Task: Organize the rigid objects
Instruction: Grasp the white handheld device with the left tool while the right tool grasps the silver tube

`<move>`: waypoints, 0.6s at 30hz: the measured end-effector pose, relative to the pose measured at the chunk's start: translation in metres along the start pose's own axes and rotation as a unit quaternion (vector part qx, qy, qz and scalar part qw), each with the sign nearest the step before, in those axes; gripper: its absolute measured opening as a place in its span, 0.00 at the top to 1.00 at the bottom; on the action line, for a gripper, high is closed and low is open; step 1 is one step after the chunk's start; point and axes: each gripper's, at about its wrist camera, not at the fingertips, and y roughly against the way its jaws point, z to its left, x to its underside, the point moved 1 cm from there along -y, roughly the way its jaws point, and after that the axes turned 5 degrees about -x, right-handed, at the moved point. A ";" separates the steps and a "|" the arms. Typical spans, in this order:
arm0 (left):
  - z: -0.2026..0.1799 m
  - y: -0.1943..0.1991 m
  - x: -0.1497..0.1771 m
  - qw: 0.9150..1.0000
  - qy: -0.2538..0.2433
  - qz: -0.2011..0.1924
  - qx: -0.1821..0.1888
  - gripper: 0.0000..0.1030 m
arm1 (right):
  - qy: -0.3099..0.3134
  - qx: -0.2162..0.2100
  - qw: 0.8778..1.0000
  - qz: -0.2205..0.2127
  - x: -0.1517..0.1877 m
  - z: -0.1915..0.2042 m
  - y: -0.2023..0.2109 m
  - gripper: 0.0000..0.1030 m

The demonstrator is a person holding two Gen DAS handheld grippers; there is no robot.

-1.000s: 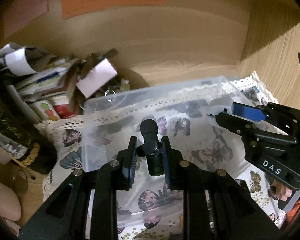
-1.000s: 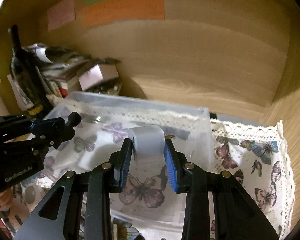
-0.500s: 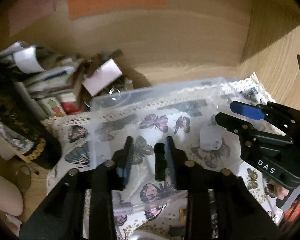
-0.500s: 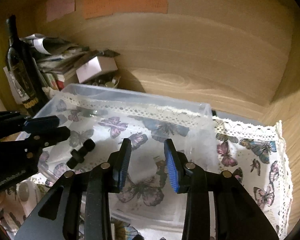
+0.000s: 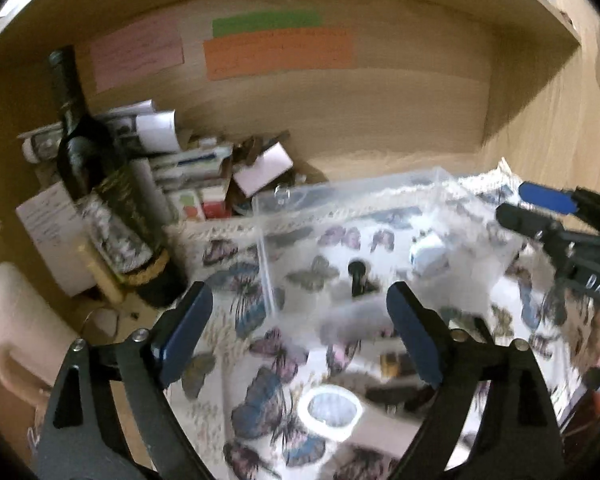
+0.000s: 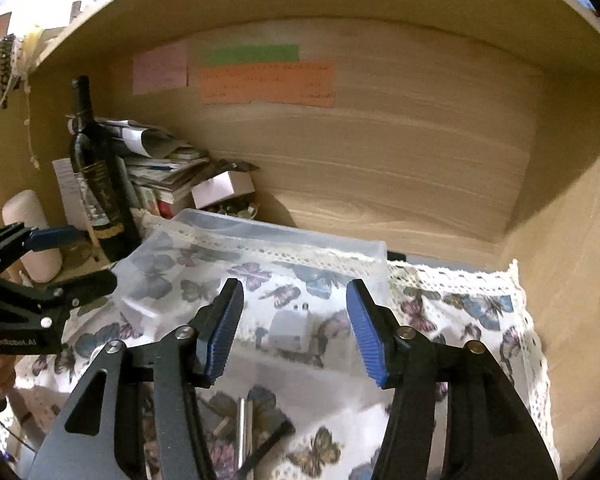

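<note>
A clear plastic bin [image 5: 364, 192] [image 6: 284, 236] sits on a butterfly-print cloth inside a wooden shelf. In it lie a small black mount piece [image 5: 356, 276] and a white plug adapter [image 5: 428, 254] [image 6: 290, 326]. My left gripper [image 5: 300, 328] is open and empty, pulled back in front of the bin. My right gripper [image 6: 294, 326] is open and empty above the bin's near side; it also shows at the right edge of the left wrist view [image 5: 540, 212].
A dark wine bottle [image 5: 108, 196] [image 6: 96, 176] and a pile of papers and small boxes [image 5: 204, 168] stand to the left of the bin. In front lie a white round lid [image 5: 330, 408], a metal rod [image 6: 242, 428] and dark small parts [image 5: 396, 392].
Both grippers let go of their objects into the bin, opened wide and pulled back. The black mount piece and the white adapter now lie on the bin floor.
</note>
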 end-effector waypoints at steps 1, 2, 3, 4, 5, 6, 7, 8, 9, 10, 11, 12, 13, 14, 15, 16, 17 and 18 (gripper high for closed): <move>-0.001 0.001 0.006 1.000 -0.001 0.005 0.000 0.12 | -0.002 0.001 1.000 0.002 0.005 0.001 0.003 0.51; -0.002 0.000 0.014 1.000 -0.002 0.015 0.002 0.12 | -0.003 0.004 1.000 0.005 0.009 0.001 0.005 0.51; -0.004 -0.002 0.019 1.000 -0.002 0.023 0.005 0.12 | -0.003 0.006 1.000 0.009 0.014 0.002 0.007 0.51; -0.005 -0.004 0.025 0.999 -0.002 0.033 0.008 0.12 | -0.005 0.006 1.000 0.015 0.020 0.002 0.008 0.51; -0.007 -0.007 0.030 0.999 -0.002 0.043 0.012 0.12 | -0.008 0.005 1.000 0.021 0.025 0.002 0.009 0.51; -0.010 -0.011 0.035 0.999 -0.002 0.052 0.014 0.12 | -0.012 0.001 1.000 0.029 0.032 0.001 0.009 0.51; -0.012 -0.013 0.039 0.998 -0.002 0.057 0.015 0.12 | -0.016 -0.003 0.999 0.037 0.038 0.001 0.009 0.50; -0.014 -0.018 0.043 0.998 0.000 0.066 0.015 0.12 | -0.018 -0.006 0.999 0.045 0.043 0.002 0.009 0.50; -0.016 -0.022 0.047 0.997 0.004 0.075 0.017 0.12 | -0.020 -0.009 0.998 0.053 0.049 0.003 0.008 0.50; -0.017 -0.025 0.051 0.996 0.009 0.084 0.021 0.12 | -0.020 -0.013 0.998 0.062 0.055 0.005 0.006 0.51; -0.018 -0.029 0.055 0.995 0.014 0.091 0.024 0.12 | -0.020 -0.017 0.997 0.071 0.061 0.006 0.004 0.51; -0.018 -0.029 0.058 0.995 0.016 0.096 0.025 0.12 | -0.019 -0.021 0.996 0.081 0.067 0.008 0.002 0.51; -0.019 -0.031 0.062 0.994 0.019 0.101 0.024 0.12 | -0.017 -0.024 0.996 0.090 0.072 0.010 -0.001 0.51; -0.018 -0.033 0.067 0.994 0.022 0.108 0.024 0.15 | -0.016 -0.026 0.995 0.095 0.075 0.012 -0.003 0.51; -0.017 -0.034 0.070 0.993 0.023 0.112 0.026 0.15 | -0.014 -0.030 0.994 0.105 0.080 0.014 -0.005 0.51; -0.013 -0.033 0.073 0.993 0.030 0.113 0.034 0.15 | -0.012 -0.033 0.993 0.112 0.083 0.015 -0.007 0.51; -0.010 -0.032 0.076 0.992 0.034 0.116 0.035 0.15 | -0.011 -0.036 0.992 0.118 0.087 0.016 -0.008 0.51; -0.006 -0.030 0.078 0.992 0.038 0.118 0.036 0.16 | -0.010 -0.040 0.991 0.124 0.089 0.016 -0.010 0.51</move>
